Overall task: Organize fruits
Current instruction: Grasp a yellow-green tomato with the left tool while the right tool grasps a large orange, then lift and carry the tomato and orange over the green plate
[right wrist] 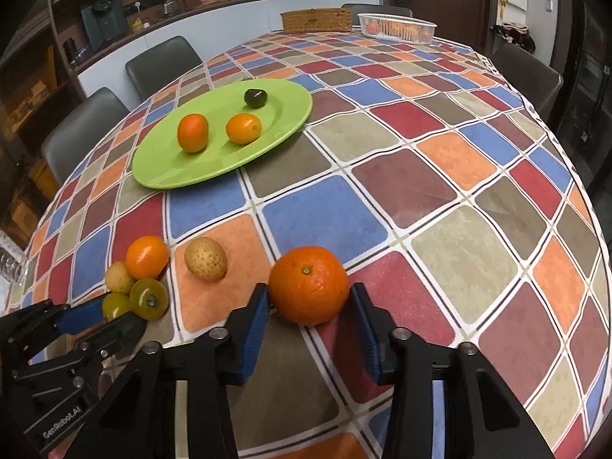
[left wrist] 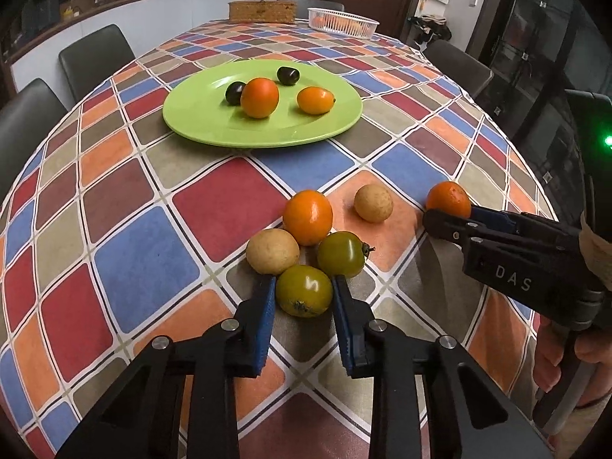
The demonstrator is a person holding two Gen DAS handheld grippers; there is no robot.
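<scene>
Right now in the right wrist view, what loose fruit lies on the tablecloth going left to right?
Small tan fruit → orange tomato → speckled tan fruit → tangerine, between the right gripper's fingers.

"DAS" is printed in white on the right hand-held gripper [left wrist: 447, 218] body. "GenRobot.AI" is printed in white on the left hand-held gripper [right wrist: 105, 315] body. The red wall poster's characters are illegible.

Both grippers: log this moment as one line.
left gripper: open around green tomato | right gripper: open around orange | plate: four fruits | both targets on table
</scene>
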